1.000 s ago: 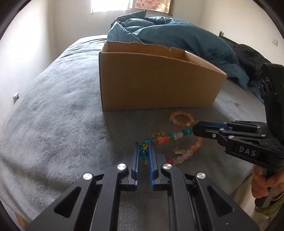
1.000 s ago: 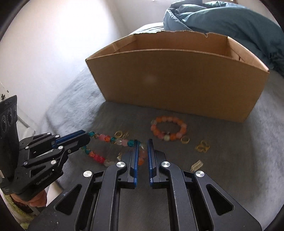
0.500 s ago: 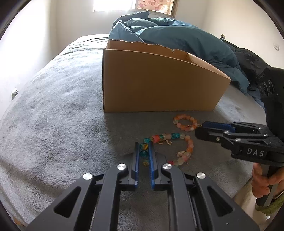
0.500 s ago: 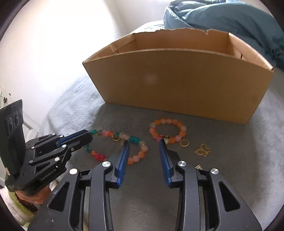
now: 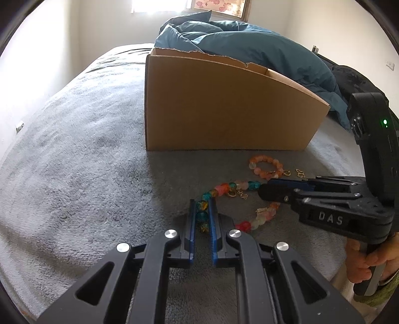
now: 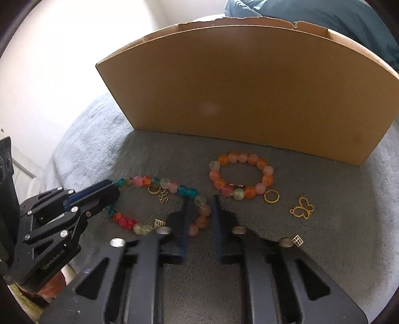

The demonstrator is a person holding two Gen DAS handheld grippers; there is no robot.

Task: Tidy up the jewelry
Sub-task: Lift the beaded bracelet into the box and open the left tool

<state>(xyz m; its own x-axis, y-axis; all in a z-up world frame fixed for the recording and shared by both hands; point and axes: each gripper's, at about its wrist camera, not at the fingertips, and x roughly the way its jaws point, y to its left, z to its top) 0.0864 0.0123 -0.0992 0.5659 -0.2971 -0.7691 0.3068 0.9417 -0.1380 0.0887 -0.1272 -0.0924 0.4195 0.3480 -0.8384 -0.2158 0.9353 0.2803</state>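
A soft grey blanket (image 5: 74, 174) covers the bed and serves as the working surface, its nap brushed into lighter and darker patches. In the left wrist view a rumpled blue duvet (image 5: 249, 47) is heaped at 12 o'clock under a bright window (image 5: 149, 2), with pale walls on either side. An open cardboard box (image 6: 237, 94) stands on the blanket in front of the duvet, its top edge torn ragged. The jewelry lies on the blanket on the near side of the box. A long multicoloured bead strand (image 6: 159, 183) loops from 9 o'clock toward the centre of the right wrist view. A closed orange-and-pink bracelet (image 6: 249, 192) lies just beyond the centre, toward 1 o'clock. A gold ring (image 6: 264, 197) rests just beside the bracelet. A gold butterfly charm (image 6: 300, 211) and a small square charm (image 6: 298, 240) lie apart at 4 o'clock. The left gripper (image 5: 200, 202) is clamped on the teal and amber beads at one end of the strand. The right gripper (image 6: 200, 199), held by a hand (image 5: 366, 259) at 4 o'clock in the left wrist view, has just been closing its jaws. Pink and orange beads of the strand sit between them, and a sliver of gap shows either side, though that part is blurred.
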